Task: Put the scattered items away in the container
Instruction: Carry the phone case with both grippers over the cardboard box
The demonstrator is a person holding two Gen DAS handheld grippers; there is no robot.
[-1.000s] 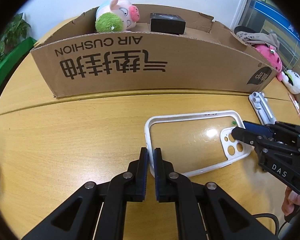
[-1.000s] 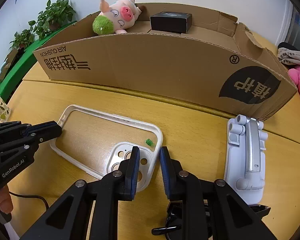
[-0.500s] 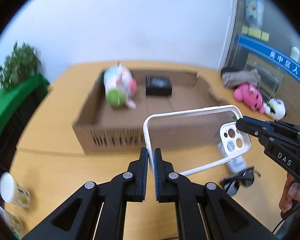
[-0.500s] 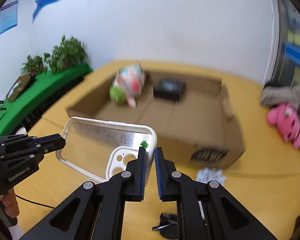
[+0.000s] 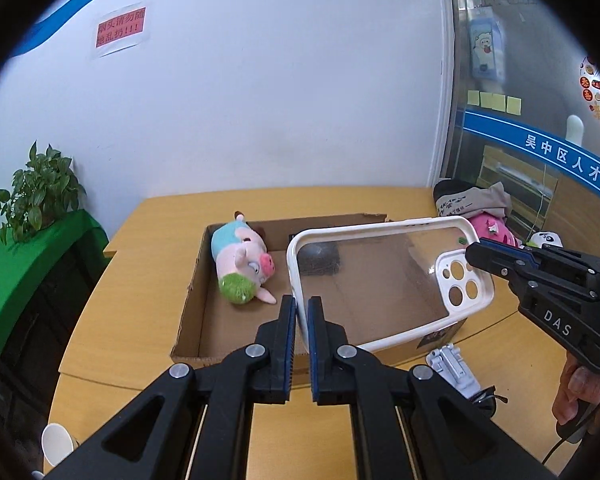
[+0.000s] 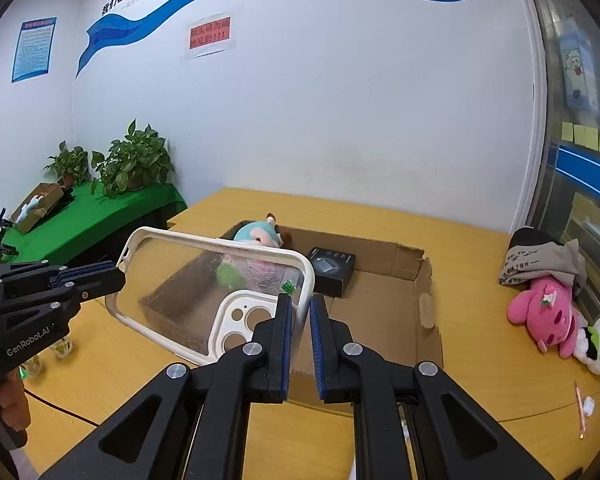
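The right hand-held gripper (image 6: 300, 320), marked "DAS", and the left hand-held gripper (image 5: 301, 320), marked "GenRobot.AI", each pinch one end of the clear phone case (image 5: 380, 280) by its white rim. The case hangs in the air over the near wall of the open cardboard box (image 6: 428, 280). Inside lie a plush pig (image 5: 244, 268) and a black box (image 6: 332, 266), with bare floor between them. The bench (image 6: 500, 380) is open to the right.
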